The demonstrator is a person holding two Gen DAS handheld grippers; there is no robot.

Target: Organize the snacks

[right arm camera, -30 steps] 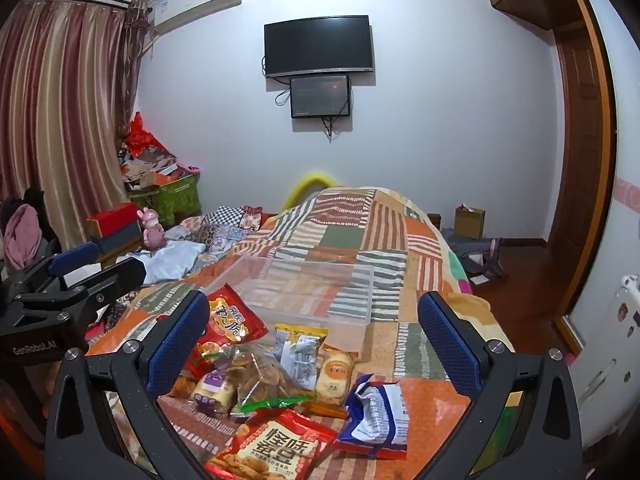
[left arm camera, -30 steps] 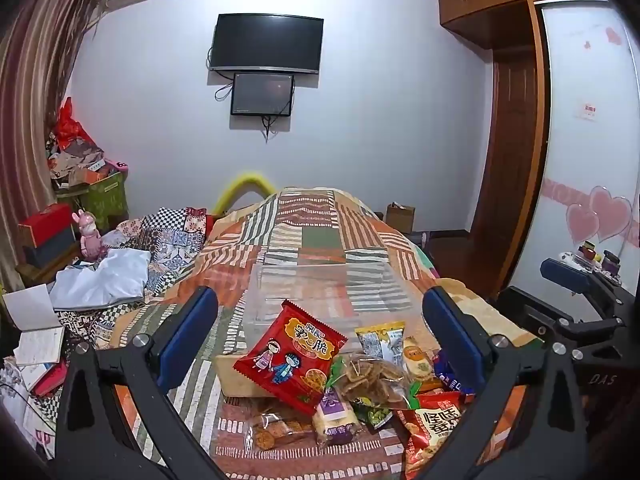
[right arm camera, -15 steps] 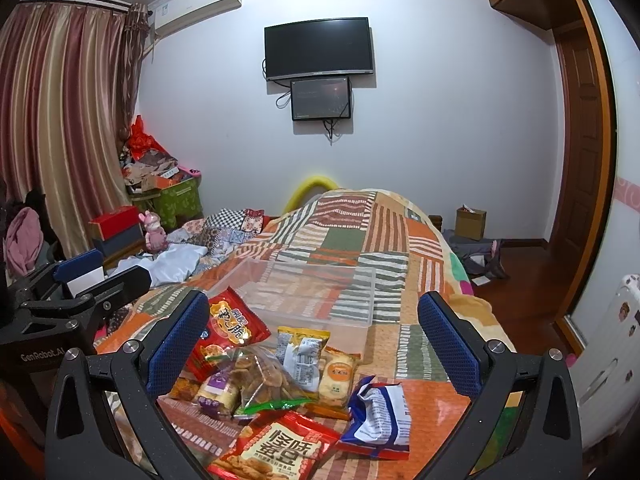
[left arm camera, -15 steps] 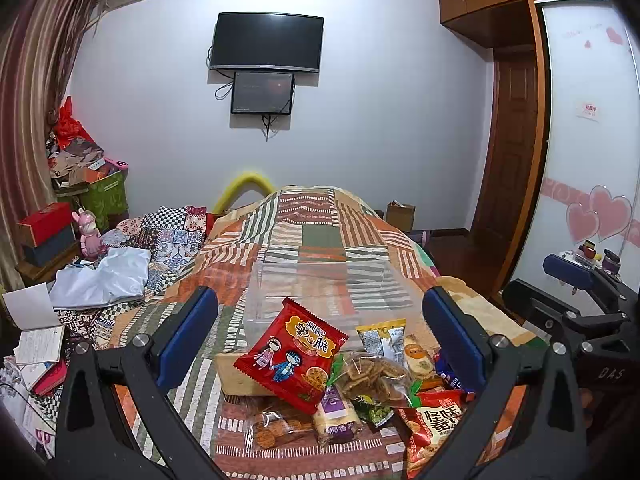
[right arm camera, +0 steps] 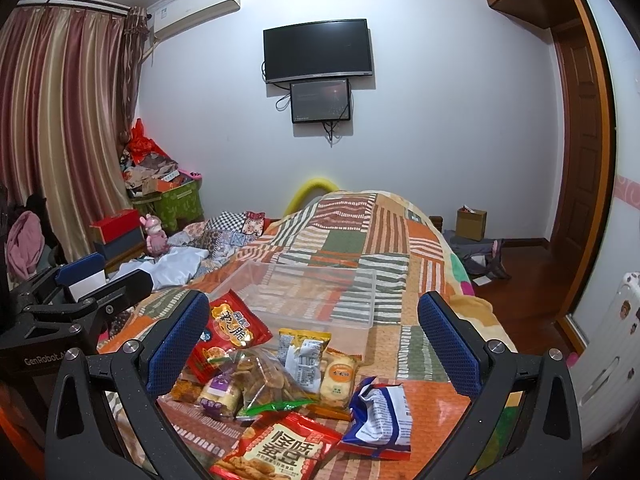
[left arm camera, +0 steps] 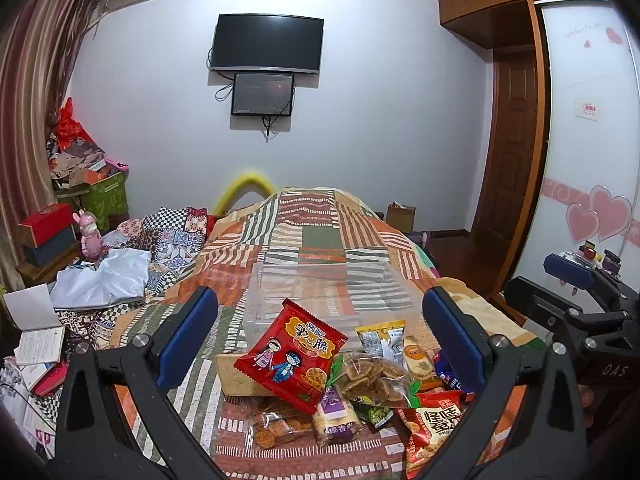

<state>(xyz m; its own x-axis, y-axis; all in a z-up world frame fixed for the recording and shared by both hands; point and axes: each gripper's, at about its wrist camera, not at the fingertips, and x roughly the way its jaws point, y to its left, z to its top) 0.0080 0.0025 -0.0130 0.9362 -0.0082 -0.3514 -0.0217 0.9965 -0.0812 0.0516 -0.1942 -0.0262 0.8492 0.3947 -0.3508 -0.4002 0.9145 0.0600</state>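
Note:
A pile of snack packets lies on the patchwork quilt: a red cartoon packet point(left arm camera: 292, 354) point(right arm camera: 230, 330), a clear bag of crackers point(left arm camera: 370, 376) point(right arm camera: 266, 376), a red-orange packet point(right arm camera: 276, 450) point(left arm camera: 434, 424) and a blue-white packet point(right arm camera: 380, 414). A clear plastic bin point(left arm camera: 324, 294) point(right arm camera: 304, 292) stands just behind the pile, empty. My left gripper point(left arm camera: 320, 344) is open above the pile, holding nothing. My right gripper point(right arm camera: 312, 348) is open above the pile too, holding nothing. Each gripper shows at the edge of the other's view.
The quilt-covered bed point(left arm camera: 312, 232) runs away toward the far wall. Clothes, papers and boxes point(left arm camera: 100, 276) clutter the left side. A wardrobe point(left arm camera: 592, 160) and wooden door stand at the right. A white radiator point(right arm camera: 616, 352) is at the far right.
Both views have shifted slightly; the snack pile sits a little lower and nearer in the right wrist view. Both grippers stay open and nothing has been picked up.

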